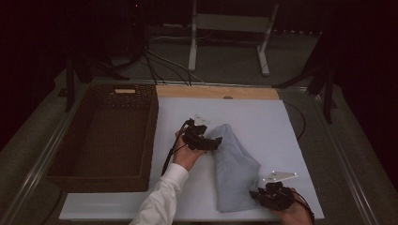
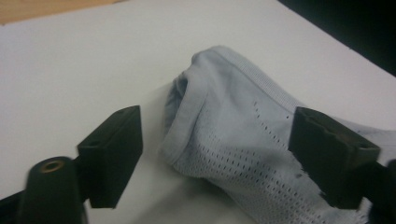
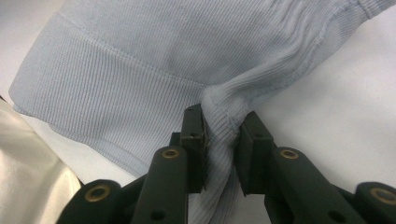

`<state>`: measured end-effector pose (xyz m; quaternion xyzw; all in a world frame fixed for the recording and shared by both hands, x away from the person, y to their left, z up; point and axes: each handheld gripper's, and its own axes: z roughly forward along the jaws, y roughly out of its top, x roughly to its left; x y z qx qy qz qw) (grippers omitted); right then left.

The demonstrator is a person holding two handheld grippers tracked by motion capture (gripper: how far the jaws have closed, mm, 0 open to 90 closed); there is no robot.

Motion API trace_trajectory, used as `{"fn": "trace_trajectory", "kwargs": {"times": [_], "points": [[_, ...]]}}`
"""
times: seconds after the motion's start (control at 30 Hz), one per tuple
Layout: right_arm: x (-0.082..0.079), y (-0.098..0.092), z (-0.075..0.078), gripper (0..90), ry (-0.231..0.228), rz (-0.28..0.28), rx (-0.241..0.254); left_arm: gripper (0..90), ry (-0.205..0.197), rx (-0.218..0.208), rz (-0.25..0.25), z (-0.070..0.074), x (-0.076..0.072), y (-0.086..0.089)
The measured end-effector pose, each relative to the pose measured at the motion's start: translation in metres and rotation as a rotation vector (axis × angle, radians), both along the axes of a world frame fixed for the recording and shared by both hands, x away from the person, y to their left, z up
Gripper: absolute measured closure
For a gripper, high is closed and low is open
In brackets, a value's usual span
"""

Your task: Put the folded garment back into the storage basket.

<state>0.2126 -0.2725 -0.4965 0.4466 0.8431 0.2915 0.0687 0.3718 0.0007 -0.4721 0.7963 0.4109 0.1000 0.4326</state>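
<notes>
A pale blue knitted garment (image 1: pixel 234 168) lies folded and bunched on the white table top (image 1: pixel 263 117), running from the middle toward the front edge. My left gripper (image 1: pixel 213 143) is at its far end, open. In the left gripper view the garment's rolled hem (image 2: pixel 233 116) lies between the wide-apart jaws of the left gripper (image 2: pixel 217 135), and neither pad presses on it. My right gripper (image 1: pixel 258 194) is at the front right corner of the cloth. In the right gripper view the right gripper (image 3: pixel 223 126) is shut on a pinched fold of the garment's ribbed edge (image 3: pixel 154 51).
A dark woven basket (image 1: pixel 152 131) stands at the left, right beside the white top. A wooden strip (image 1: pixel 216 92) borders the far edge. Cables and a white stand's legs (image 1: pixel 192 47) are on the floor beyond. A white sleeve (image 1: pixel 162 199) comes in from the bottom.
</notes>
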Motion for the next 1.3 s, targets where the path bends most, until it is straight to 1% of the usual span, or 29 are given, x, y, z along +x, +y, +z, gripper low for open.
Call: {"fn": "trace_trajectory", "kwargs": {"times": [0.07, 0.23, 0.37, 0.47, 0.63, 0.67, 0.83, 0.87, 0.97, 1.17, 1.3], "points": [[0.0, 0.0, 0.0, 75.6, 0.0, 0.001, -0.001, 16.7, 0.013, -0.005, 0.007, -0.004, -0.001, 0.001], [-0.001, 0.0, 0.0, 75.6, 0.003, 0.001, 0.001, 16.1, 0.034, 0.006, 0.017, -0.013, -0.001, 0.004], [-0.001, 0.0, 0.0, 75.6, 0.003, 0.002, 0.0, 14.5, 0.051, 0.026, 0.012, -0.019, 0.001, 0.0], [-0.001, 0.0, 0.0, 75.5, 0.003, 0.002, 0.0, 14.5, 0.062, 0.033, 0.008, -0.025, 0.003, -0.004], [-0.001, 0.0, 0.0, 75.5, 0.004, 0.002, 0.0, 14.9, 0.085, 0.06, 0.008, -0.033, 0.007, -0.008], [-0.001, 0.0, 0.0, 75.6, 0.004, 0.003, 0.0, 15.0, 0.089, 0.058, 0.008, -0.035, 0.008, -0.009], [-0.001, 0.0, 0.0, 75.6, 0.004, 0.005, -0.002, 16.2, 0.104, 0.083, 0.008, -0.04, 0.012, -0.011], [-0.001, 0.0, 0.0, 75.6, 0.004, 0.005, -0.002, 16.2, 0.104, 0.083, 0.008, -0.04, 0.012, -0.011], [-0.001, 0.0, 0.0, 75.5, 0.004, 0.006, -0.002, 16.6, 0.107, 0.102, 0.003, -0.043, 0.013, -0.014], [-0.001, 0.0, 0.0, 75.5, 0.004, 0.007, -0.002, 18.0, 0.114, 0.121, -0.014, -0.045, 0.013, -0.019], [-0.001, 0.0, 0.0, 75.5, 0.004, 0.008, -0.003, 19.6, 0.117, 0.126, -0.021, -0.047, 0.013, -0.023]]}}
